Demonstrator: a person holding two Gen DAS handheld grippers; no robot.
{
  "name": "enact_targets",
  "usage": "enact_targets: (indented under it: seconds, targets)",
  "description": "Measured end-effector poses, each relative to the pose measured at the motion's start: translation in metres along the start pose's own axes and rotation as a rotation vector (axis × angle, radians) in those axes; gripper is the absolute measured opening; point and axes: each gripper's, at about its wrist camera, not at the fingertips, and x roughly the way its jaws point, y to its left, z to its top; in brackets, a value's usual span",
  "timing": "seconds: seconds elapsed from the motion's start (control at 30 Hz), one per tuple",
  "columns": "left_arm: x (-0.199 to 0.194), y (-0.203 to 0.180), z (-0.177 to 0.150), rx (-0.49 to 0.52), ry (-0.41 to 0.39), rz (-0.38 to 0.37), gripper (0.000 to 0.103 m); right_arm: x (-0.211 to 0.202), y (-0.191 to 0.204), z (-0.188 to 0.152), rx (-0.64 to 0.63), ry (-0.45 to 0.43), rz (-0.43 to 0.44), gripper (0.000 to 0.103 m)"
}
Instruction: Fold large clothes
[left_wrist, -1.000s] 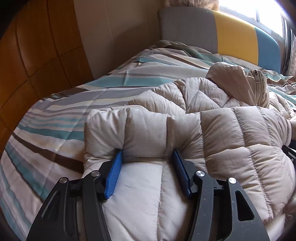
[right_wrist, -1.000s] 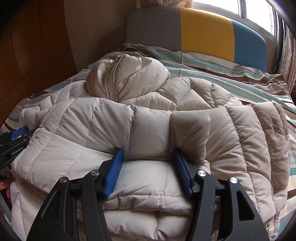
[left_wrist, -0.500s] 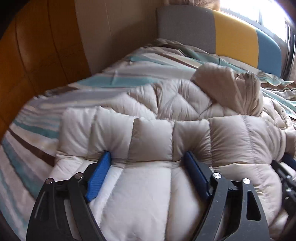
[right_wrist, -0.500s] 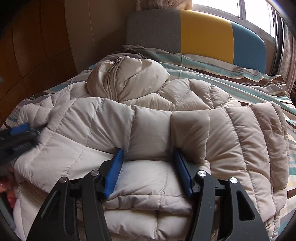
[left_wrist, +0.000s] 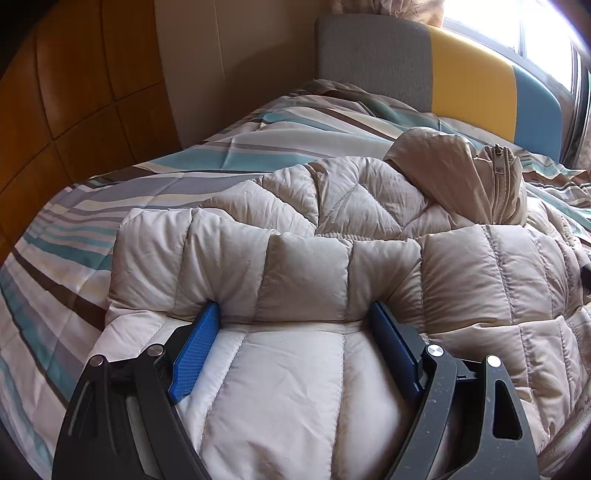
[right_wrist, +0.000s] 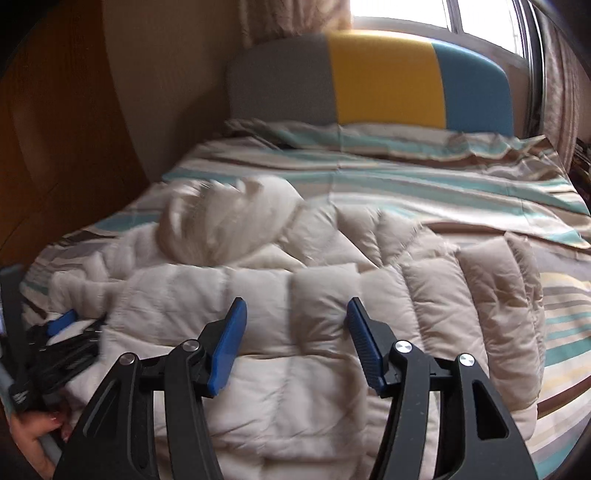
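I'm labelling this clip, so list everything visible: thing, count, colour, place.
puffer jacket: one, beige, folded on the bed
duvet: one, striped teal, brown, cream, covering the bed
headboard: one, grey, yellow, blue, far end
wall panels: orange-brown, left side
window: one, bright, behind the headboard
left gripper: black, blue pads, open, jacket fold between them
right gripper: black, blue pads, above the jacket
hand: one, lower left in the right wrist view

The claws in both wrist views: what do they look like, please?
Each claw, left and right, has two black plastic arms with cut-out slots and round silver rivets, tipped with flat blue ribbed pads. No cables or sleeves show.
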Motion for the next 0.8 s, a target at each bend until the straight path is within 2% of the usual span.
enact_targets:
  seconds: [0.07,0.23,0.47,0.53,0.6,0.63,0.67,0.7,0.73,0.77,0.8]
  targets:
    - [0.000,0.000,0.000,0.000,0.000,-0.001,0.083,0.017,-0.002,-0.010,-0.016,0.002,0.009,0.056]
    - [0.003,0.000,0.001,0.006,0.004,0.006,0.084,0.020,0.009,-0.012,-0.069,-0.007,-0.063,0.057]
    - [-0.013,0.003,0.001,0.031,0.000,0.035,0.091,0.017,0.008,-0.014,-0.063,-0.012,-0.052,0.058]
    - [-0.025,0.015,0.000,0.024,-0.029,0.059,0.091,0.016,0.008,-0.015,-0.062,-0.015,-0.051,0.059]
    - [-0.032,0.033,-0.002,-0.011,-0.062,0.122,0.091,0.015,0.009,-0.016,-0.065,-0.018,-0.057,0.059]
    - [-0.031,0.046,-0.002,-0.055,-0.062,0.148,0.091,0.015,0.010,-0.016,-0.066,-0.019,-0.060,0.059]
    - [-0.023,0.061,-0.002,-0.110,-0.031,0.155,0.091,0.016,0.011,-0.016,-0.067,-0.019,-0.061,0.059]
    - [-0.011,0.074,-0.005,-0.175,0.022,0.137,0.093,0.016,0.011,-0.017,-0.067,-0.020,-0.061,0.059]
    - [0.002,0.084,-0.009,-0.230,0.059,0.084,0.094,0.016,0.012,-0.017,-0.067,-0.020,-0.062,0.059]
    - [0.010,0.090,-0.011,-0.259,0.079,0.046,0.095,0.016,0.011,-0.017,-0.067,-0.020,-0.062,0.059]
    - [0.015,0.091,-0.010,-0.261,0.081,0.042,0.097,0.016,0.011,-0.017,-0.066,-0.019,-0.062,0.059]
